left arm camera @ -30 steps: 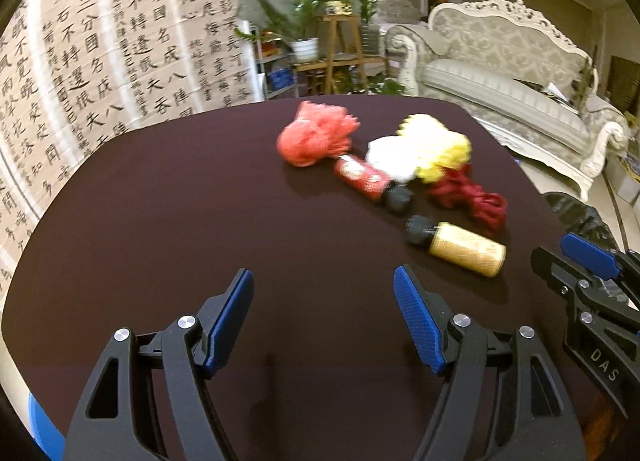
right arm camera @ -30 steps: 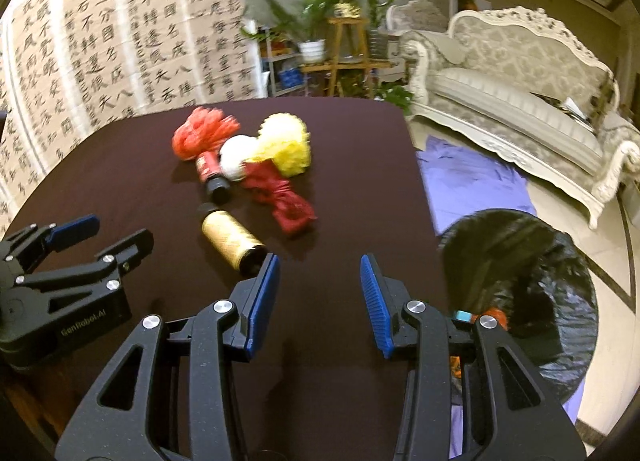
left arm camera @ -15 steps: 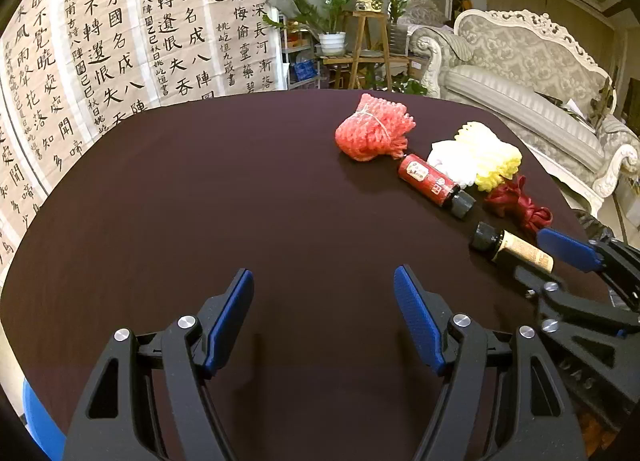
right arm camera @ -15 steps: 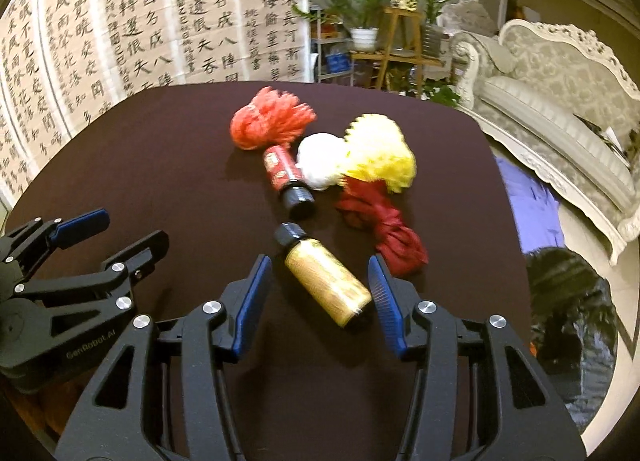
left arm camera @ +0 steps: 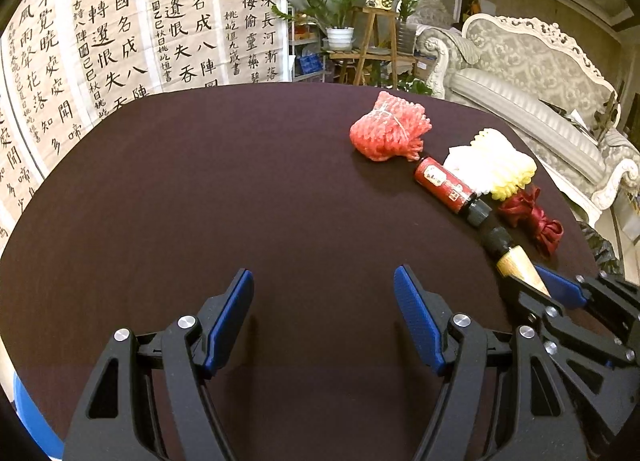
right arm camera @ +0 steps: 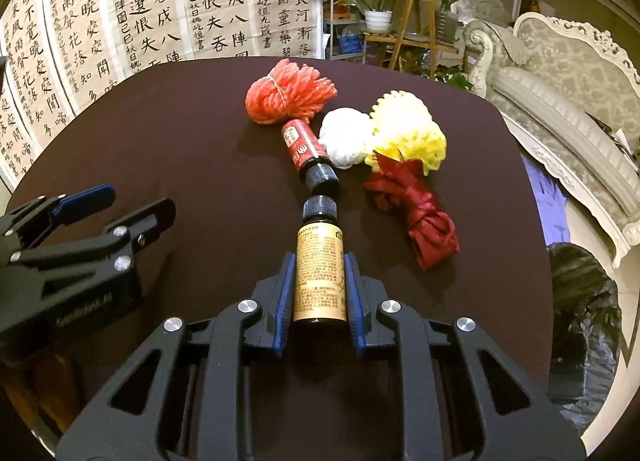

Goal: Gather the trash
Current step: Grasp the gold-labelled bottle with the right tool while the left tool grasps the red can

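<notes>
Trash lies on a dark round table (right arm camera: pixel 160 133): a yellow-labelled bottle (right arm camera: pixel 319 273), a red-labelled bottle (right arm camera: pixel 306 151), a red foam net (right arm camera: pixel 286 93), a white foam net (right arm camera: pixel 345 137), a yellow foam net (right arm camera: pixel 408 133) and a crumpled red ribbon (right arm camera: pixel 416 213). My right gripper (right arm camera: pixel 320 265) is shut on the yellow-labelled bottle, which lies between its blue pads with its black cap pointing away. My left gripper (left arm camera: pixel 324 281) is open and empty above bare table, left of the right one. In the left wrist view the yellow-labelled bottle (left arm camera: pixel 516 265) sits in the right gripper (left arm camera: pixel 548 285).
A black trash bag (right arm camera: pixel 584 309) stands on the floor off the table's right edge. A pale ornate sofa (right arm camera: pixel 568 73) is behind it. Calligraphy sheets (right arm camera: pixel 120 13) hang behind the table, with plants and a wooden stand (right arm camera: pixel 412 29) at the back.
My right gripper has swung from the table's right edge toward the trash, moved over the yellow-labelled bottle and shut on it. My left gripper stays open and has turned a little to the left.
</notes>
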{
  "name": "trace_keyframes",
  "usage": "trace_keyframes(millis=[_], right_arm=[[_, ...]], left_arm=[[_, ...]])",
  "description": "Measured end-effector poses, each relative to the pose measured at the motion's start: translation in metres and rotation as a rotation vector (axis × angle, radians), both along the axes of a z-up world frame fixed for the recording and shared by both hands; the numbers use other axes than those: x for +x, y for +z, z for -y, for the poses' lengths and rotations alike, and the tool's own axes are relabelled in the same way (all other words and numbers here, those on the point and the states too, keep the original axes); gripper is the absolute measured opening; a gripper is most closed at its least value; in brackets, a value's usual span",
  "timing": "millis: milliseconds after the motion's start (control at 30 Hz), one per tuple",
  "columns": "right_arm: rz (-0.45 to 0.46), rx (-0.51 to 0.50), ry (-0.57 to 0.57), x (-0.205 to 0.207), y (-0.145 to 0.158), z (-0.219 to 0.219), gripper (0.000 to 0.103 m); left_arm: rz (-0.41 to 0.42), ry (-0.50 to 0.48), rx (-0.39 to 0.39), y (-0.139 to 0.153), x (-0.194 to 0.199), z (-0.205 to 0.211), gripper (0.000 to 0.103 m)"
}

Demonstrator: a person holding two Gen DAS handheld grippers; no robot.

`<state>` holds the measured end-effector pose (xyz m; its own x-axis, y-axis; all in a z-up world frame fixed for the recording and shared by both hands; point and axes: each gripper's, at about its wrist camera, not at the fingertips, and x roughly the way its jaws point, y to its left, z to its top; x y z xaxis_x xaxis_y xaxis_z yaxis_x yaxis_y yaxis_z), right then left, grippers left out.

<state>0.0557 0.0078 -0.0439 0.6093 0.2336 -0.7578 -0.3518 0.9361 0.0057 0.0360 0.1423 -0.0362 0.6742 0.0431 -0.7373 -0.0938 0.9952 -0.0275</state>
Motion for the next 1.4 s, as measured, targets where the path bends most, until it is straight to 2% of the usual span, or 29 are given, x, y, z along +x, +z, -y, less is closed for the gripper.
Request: trace_keyframes(millis=[233,433,1033,1400], right_arm=[[0.004,0.022,-0.146,-0.019,-0.002,0.042,0.023],[0.006,0.018,-0.251,-0.010,-0.002,0.074,0.023],[-0.016,0.045,-0.264,0.054,-0.004,0.081,0.023],[-0.020,0.048,-0.257,0.063,-0.003,0.078,0.024]], left_arm=[[-0.008,-0.023,0.007,-0.001,0.003,0.002,0.071],[-0.010,-0.045,0.024,-0.002,0.007,0.010,0.071],[0.008,-0.096,0.032,0.000,0.047,0.038,0.072],[0.026,-0.119,-0.036,0.002,0.068,0.046,0.074]])
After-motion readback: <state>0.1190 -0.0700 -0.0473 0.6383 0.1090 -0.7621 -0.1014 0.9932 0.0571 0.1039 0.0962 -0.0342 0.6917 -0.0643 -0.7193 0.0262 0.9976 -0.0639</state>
